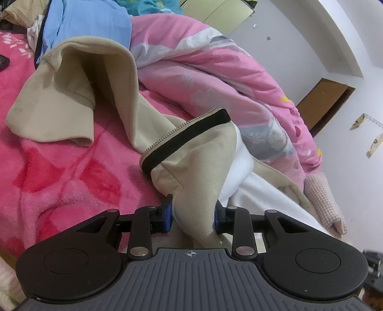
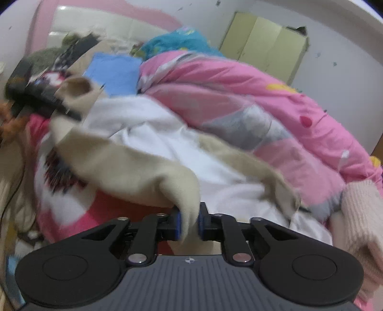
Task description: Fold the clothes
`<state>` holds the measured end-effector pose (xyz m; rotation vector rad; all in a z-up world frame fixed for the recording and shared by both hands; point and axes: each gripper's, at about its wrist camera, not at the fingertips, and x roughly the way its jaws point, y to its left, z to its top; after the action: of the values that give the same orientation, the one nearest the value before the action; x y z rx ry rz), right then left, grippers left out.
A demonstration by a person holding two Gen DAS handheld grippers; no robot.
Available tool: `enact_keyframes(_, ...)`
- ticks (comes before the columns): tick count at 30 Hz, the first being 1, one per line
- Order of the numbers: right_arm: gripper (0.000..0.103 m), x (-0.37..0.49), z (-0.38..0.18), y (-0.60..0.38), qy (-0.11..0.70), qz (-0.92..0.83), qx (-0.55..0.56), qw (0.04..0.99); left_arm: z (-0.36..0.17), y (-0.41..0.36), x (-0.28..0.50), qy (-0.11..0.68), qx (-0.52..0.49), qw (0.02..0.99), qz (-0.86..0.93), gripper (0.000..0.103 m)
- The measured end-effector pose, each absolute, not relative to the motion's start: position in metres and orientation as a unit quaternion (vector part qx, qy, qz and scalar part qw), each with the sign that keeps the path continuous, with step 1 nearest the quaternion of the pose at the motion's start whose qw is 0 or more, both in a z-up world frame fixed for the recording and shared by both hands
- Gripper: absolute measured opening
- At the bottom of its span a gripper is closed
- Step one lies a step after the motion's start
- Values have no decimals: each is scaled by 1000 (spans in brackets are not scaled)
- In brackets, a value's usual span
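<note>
A beige zip-up jacket [image 1: 112, 79] with a white lining and a black-edged zipper [image 1: 184, 136] lies on the pink bed. My left gripper [image 1: 193, 216] is shut on a bunched fold of the beige jacket near the zipper, both blue pads pressing the cloth. In the right wrist view, blurred by motion, the beige jacket [image 2: 124, 165] stretches from the left toward the fingers, its white lining [image 2: 153, 134] spread behind. My right gripper [image 2: 189, 226] is shut on a narrow beige edge of it.
A pink fleece blanket [image 1: 59, 181] covers the bed. A rumpled pink and grey quilt [image 1: 215, 79] rises to the right. A blue garment [image 1: 88, 21] and other clothes are piled at the back. A light knitted piece [image 2: 361, 215] lies at the right. Green cupboards [image 2: 265, 40] stand against the wall.
</note>
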<state>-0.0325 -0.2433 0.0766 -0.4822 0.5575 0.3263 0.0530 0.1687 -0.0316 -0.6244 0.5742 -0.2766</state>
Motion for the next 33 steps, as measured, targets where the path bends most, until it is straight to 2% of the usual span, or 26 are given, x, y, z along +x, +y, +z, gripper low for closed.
enact_keyframes(7,14,-37,26,-253,374,175,-220,884,-32,162,51,293,-297,895,-157,33)
enact_keyframes(9,16,-39,17,-253,394,176,-210,877,-31,159,51,291,-294,896,-161,38)
enact_keyframes(13,24,-47,30,-259,397,180,-178,882,-30,154,53,288,-294,896,-167,55)
enact_keyframes(16,42,-53,61,-283,363,191,-99,907,-30,151,55,289,-296,895,-169,58)
enact_keyframes(17,49,-52,71,-294,348,186,-68,916,-30,150,56,289,-295,895,-169,59)
enact_keyframes(18,60,-50,79,-307,334,175,-36,925,-31,150,57,290,-295,895,-168,60)
enact_keyframes(20,71,-43,93,-334,306,139,35,941,-32,149,58,292,-296,894,-167,61)
enact_keyframes(23,70,-21,100,-361,294,83,86,948,-34,147,60,296,-293,895,-161,63)
enact_keyframes(24,55,-9,100,-359,296,76,71,949,-34,145,61,299,-291,895,-157,63)
enact_keyframes(27,28,31,94,-332,316,84,-17,945,-39,141,67,314,-286,894,-141,63)
enact_keyframes(31,23,92,59,-279,364,114,-170,909,-40,136,72,318,-281,896,-130,63)
enact_keyframes(33,16,110,35,-276,412,85,-250,872,-40,134,72,318,-271,900,-127,63)
